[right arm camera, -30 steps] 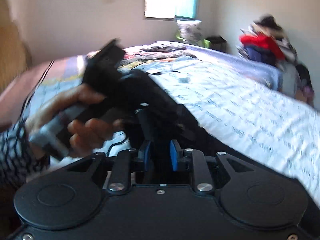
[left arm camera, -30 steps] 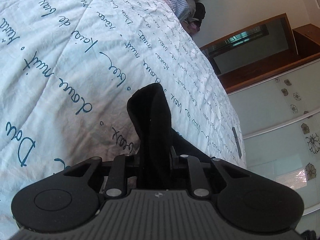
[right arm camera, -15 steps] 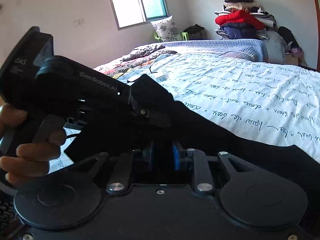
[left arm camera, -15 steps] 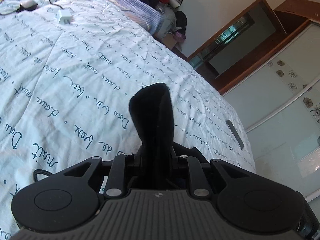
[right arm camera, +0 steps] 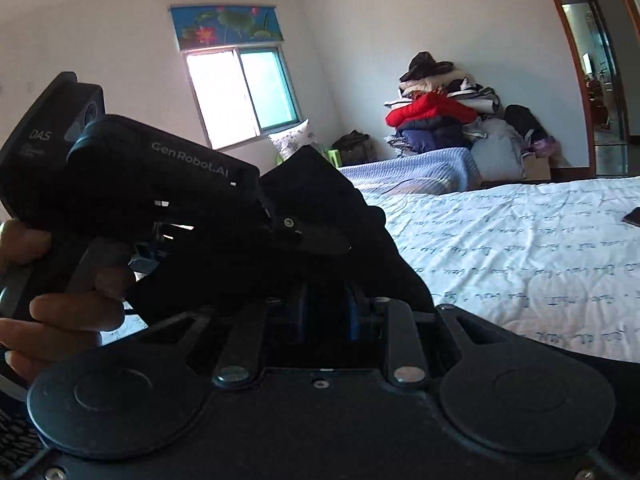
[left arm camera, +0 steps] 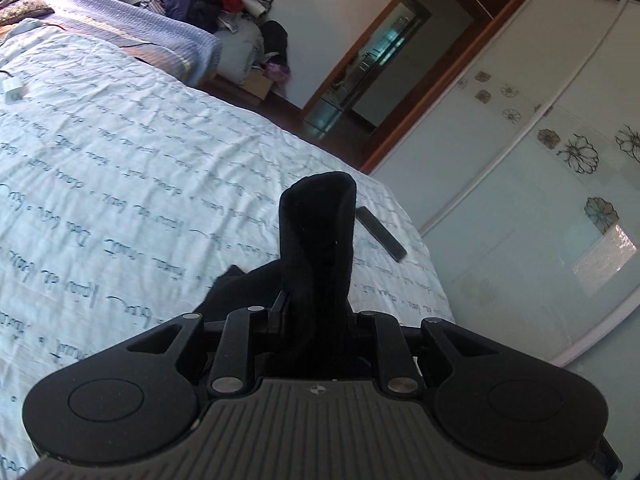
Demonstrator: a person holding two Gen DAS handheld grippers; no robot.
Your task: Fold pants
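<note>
Black pants [left arm camera: 316, 240] clamped in both the left gripper [left arm camera: 316, 316] and right gripper [right arm camera: 326, 312], lifted over the bed [left arm camera: 120, 184]; carrying step apparently underway, next requiring the fold laid flat

The black pants [left arm camera: 316, 240] stood up in a rounded fold straight ahead of my left gripper [left arm camera: 316, 312], pinched between its fingers, the rest spilling down left and below onto the bed. Ahead of my right gripper [right arm camera: 326, 312], the same dark cloth [right arm camera: 384, 256] bunched between the blue pads and draped off to the right, lifted clear.
</note>
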